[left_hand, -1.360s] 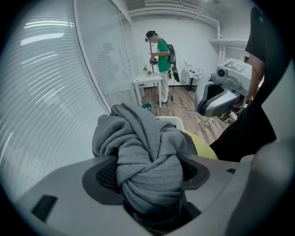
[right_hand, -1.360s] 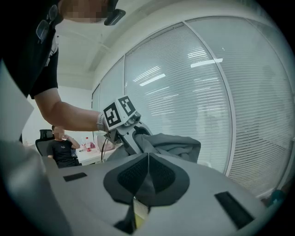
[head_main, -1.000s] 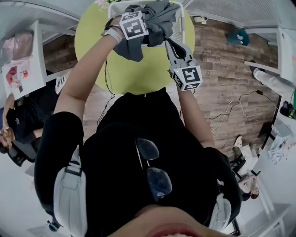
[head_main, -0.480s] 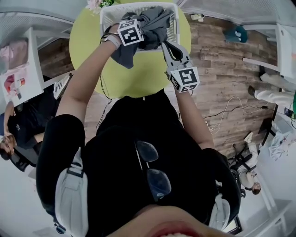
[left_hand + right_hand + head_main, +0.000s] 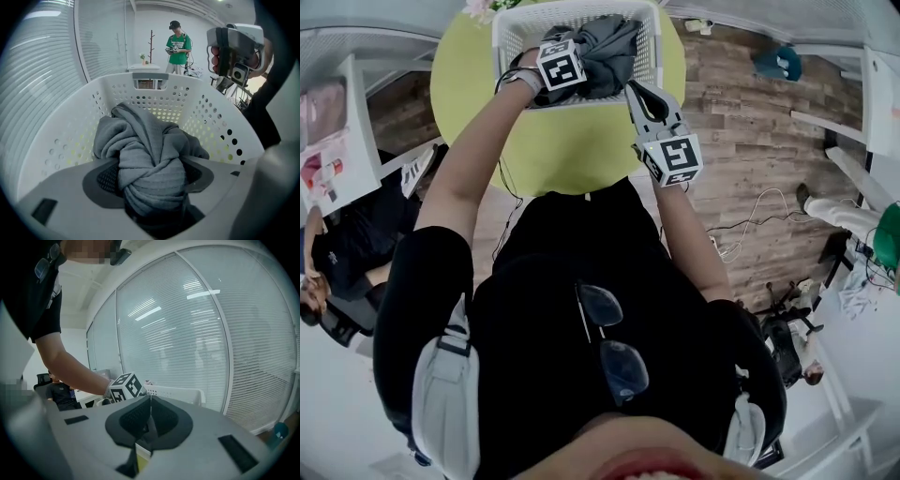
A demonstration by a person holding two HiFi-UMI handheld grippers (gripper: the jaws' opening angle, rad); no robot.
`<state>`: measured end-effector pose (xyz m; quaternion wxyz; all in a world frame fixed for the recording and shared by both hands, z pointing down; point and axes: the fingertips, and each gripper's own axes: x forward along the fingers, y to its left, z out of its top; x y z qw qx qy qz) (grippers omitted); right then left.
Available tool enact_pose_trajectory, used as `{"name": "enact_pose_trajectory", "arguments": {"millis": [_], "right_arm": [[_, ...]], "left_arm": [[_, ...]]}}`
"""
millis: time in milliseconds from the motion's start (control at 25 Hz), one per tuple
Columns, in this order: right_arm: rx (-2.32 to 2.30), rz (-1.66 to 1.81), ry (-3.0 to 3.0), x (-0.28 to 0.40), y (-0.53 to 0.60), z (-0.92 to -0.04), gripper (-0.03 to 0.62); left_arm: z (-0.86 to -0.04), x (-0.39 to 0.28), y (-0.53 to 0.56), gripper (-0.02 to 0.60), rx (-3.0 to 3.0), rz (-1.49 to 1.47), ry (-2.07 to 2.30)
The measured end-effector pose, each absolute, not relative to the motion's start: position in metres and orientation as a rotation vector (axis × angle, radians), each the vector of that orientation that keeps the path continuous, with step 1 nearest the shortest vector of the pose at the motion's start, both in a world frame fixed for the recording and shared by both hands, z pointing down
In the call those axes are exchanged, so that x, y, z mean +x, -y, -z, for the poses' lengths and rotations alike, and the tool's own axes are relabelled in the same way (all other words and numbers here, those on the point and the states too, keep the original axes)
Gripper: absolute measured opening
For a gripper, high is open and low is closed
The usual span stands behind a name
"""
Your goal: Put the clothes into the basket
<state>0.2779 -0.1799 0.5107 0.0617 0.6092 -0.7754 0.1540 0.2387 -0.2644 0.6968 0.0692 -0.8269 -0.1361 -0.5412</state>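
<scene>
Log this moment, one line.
left gripper: shut on grey garment | garment: inside white basket, unreleased | right gripper: shut, empty, outside basket

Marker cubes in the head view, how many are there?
2. One cube tops the left gripper, which holds clothes in the basket; the other cube is on the right gripper, nearer the person. None looks hidden.

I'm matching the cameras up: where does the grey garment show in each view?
Head view: grey garment at top centre, within the white basket rim.
Left gripper view: centre, bunched between the jaws.
Right gripper view: not in it.
Shared landmark: the white basket, in all three.
</scene>
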Motion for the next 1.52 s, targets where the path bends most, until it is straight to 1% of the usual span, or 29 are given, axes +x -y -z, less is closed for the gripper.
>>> {"name": "enact_pose_trajectory", "arguments": {"millis": [280, 400, 480, 640, 800, 1040, 1240, 1520], "right_arm": [[1.849, -0.491, 2.328, 0.283, 0.175, -0.521, 0.026], [1.844, -0.499, 2.325, 0.286, 0.173, -0.523, 0.026], [1.846, -0.506, 2.326, 0.287, 0.171, -0.524, 0.026], [1.848, -0.504, 2.339, 0.29, 0.169, -0.522, 0.026], [1.836, -0.489, 2.357, 0.288, 0.173, -0.518, 0.026], [1.799, -0.435, 2.41, 0.28, 0.175, -0.496, 0.026], [1.755, -0.382, 2.459, 0.263, 0.172, -0.477, 0.026], [1.65, -0.316, 2.564, 0.224, 0.167, -0.446, 0.026]], "left_arm": [[-0.721, 0.234, 0.266, 0.333, -2.472, 1.672, 0.421], [-0.732, 0.233, 0.265, 0.347, -2.47, 1.698, 0.41], [-0.738, 0.233, 0.269, 0.368, -2.473, 1.709, 0.368], [-0.727, 0.243, 0.284, 0.37, -2.532, 1.617, 0.242], [-0.685, 0.252, 0.296, 0.37, -2.629, 1.485, 0.141], [-0.587, 0.25, 0.292, 0.37, -2.779, 1.218, -0.014], [-0.513, 0.228, 0.261, 0.37, -2.919, 0.979, -0.056], [-0.45, 0.179, 0.216, 0.368, -3.043, 0.725, -0.169]]}}
